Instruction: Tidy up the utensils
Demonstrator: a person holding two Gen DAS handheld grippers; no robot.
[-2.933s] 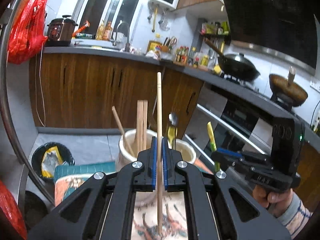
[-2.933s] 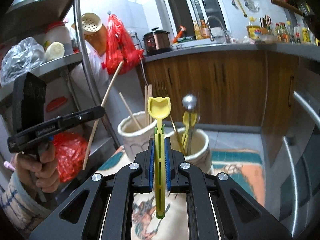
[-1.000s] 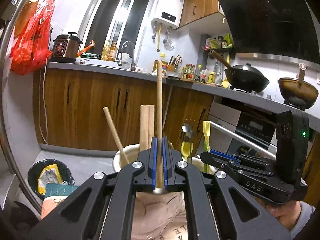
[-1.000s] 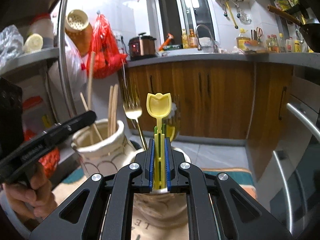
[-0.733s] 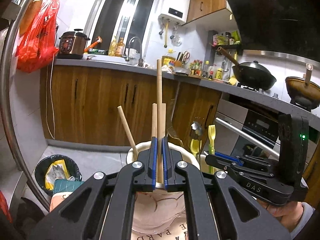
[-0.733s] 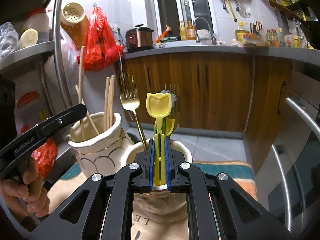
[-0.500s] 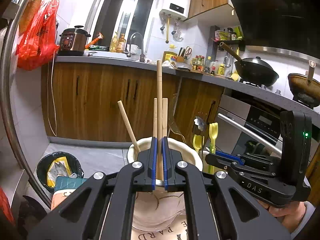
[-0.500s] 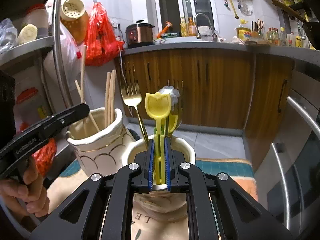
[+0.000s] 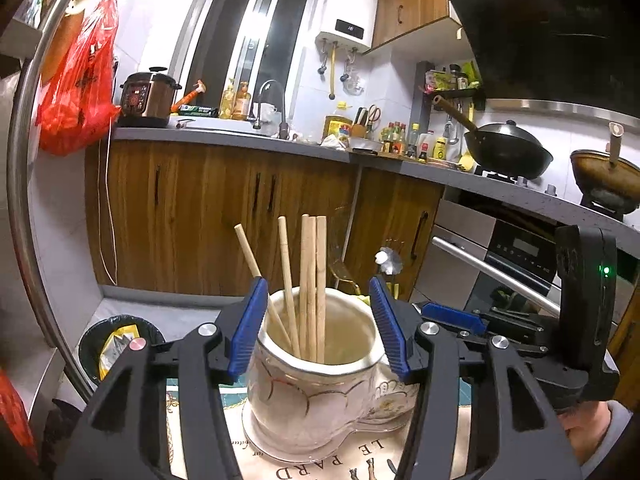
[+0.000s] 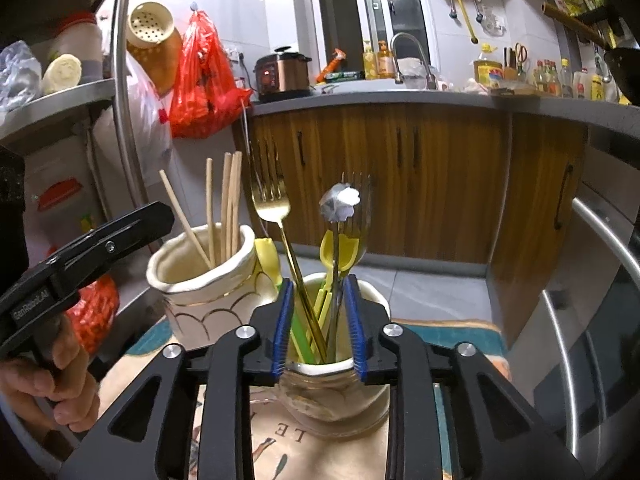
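Now both grippers opening, empty: left gripper (image 9: 318,328) straddles chopstick jar (image 9: 320,396) rim, right gripper (image 10: 319,326) over cutlery jar (image 10: 340,392).

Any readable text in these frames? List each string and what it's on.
"LE" and "PARD", upside down: mat under the holders.
"LE", upside down: same mat, right wrist view.
"GenRobot.AI": side of the left gripper.
Water heater display: too small to read.
Rice cooker panel and bottle labels: too small or blurred.

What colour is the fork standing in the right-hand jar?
Gold, the fork; the right wrist view shows it best.
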